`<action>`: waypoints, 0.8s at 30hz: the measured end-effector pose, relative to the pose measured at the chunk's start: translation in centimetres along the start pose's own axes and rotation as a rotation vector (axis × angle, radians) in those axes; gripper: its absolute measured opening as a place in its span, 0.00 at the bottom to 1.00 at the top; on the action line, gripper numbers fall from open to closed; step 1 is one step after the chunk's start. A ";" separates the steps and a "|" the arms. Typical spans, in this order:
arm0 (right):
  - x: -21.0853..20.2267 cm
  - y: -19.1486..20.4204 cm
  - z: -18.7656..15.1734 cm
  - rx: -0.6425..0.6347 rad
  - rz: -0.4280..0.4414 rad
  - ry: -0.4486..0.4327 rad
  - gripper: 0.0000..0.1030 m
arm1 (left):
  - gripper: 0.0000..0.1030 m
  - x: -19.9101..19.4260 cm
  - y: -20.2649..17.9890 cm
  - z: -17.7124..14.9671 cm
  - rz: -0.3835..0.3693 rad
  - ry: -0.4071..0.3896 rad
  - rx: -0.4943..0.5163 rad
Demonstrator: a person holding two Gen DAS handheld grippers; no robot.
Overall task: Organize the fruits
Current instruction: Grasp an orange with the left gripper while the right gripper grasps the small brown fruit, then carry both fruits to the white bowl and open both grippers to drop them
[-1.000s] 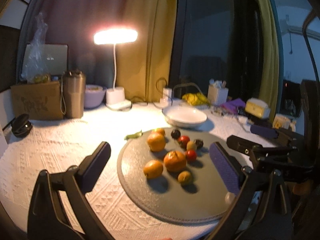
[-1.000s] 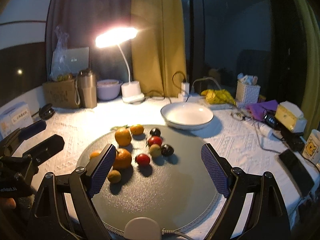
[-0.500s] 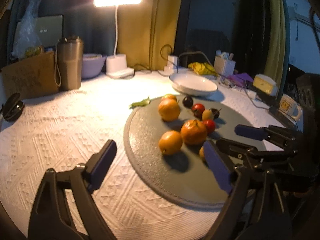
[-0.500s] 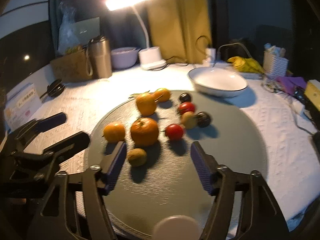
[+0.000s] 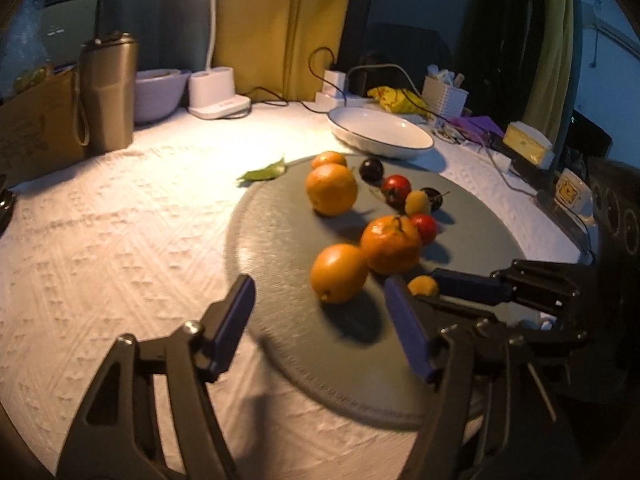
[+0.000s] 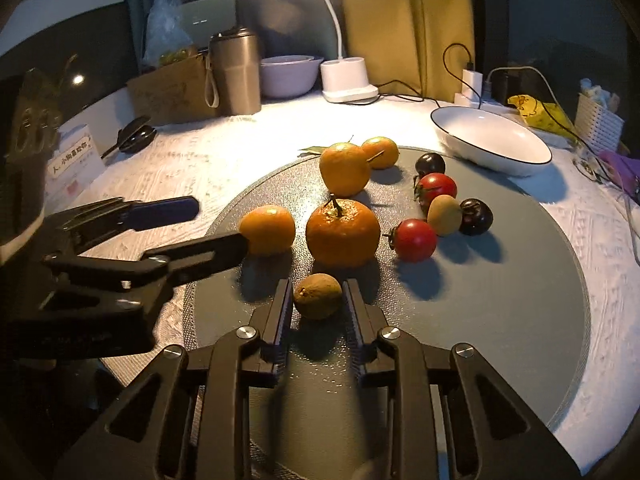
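The right tool (image 6: 317, 306) has its two dark ribbed fingers set either side of the small brownish-green oval fruit (image 6: 318, 295), narrowed but not visibly pressing on it, so I read it as about to close rather than gripping; the fruit sits on the round grey textured tray (image 6: 500, 320), towards the tray's near edge, just in front of the large stemmed orange mandarin (image 6: 343, 232). The step in hand, as I judge it, is picking up this small fruit, and doing it well means closing slowly and evenly so both pads meet the fruit at its widest part together; a lopsided touch would likely roll it on the pebbled surface. It looks soft-skinned, so only light pressure is wanted, then a straight lift clear of the mandarin behind it. The empty white shallow bowl with a dark rim (image 6: 492, 140), beyond the tray's far right edge on the white embossed cloth of the worktop (image 5: 120, 220), looks the likely destination, though that is a guess. The left tool (image 5: 320, 320) is open and holds nothing, its fingers straddling the tray's left edge close to the smooth round orange (image 5: 339, 272); it should hold off from that orange so as not to nudge the cluster of red (image 6: 414, 239) and dark cherry tomatoes (image 6: 476, 216)
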State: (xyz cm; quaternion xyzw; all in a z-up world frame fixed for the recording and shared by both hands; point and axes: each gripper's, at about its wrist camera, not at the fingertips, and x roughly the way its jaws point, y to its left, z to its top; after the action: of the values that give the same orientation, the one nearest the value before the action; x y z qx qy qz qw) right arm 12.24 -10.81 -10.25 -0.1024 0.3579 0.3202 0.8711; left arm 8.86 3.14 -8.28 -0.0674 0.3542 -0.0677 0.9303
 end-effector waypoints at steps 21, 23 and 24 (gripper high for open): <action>-3.1 -6.9 2.5 0.074 -0.056 -0.077 0.26 | 0.35 3.1 -1.6 1.7 0.034 0.123 0.030; -3.2 -7.1 2.9 0.071 -0.062 -0.083 0.27 | 0.35 2.9 -1.6 2.0 0.031 0.115 0.031; -3.3 -7.2 3.1 0.071 -0.065 -0.085 0.27 | 0.35 2.7 -1.7 2.1 0.030 0.111 0.032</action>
State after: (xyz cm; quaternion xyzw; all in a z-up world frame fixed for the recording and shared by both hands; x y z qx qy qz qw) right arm 16.77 -16.71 -6.12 -0.0694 0.3281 0.2829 0.8986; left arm 12.18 1.18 -8.18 -0.0433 0.4050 -0.0631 0.9111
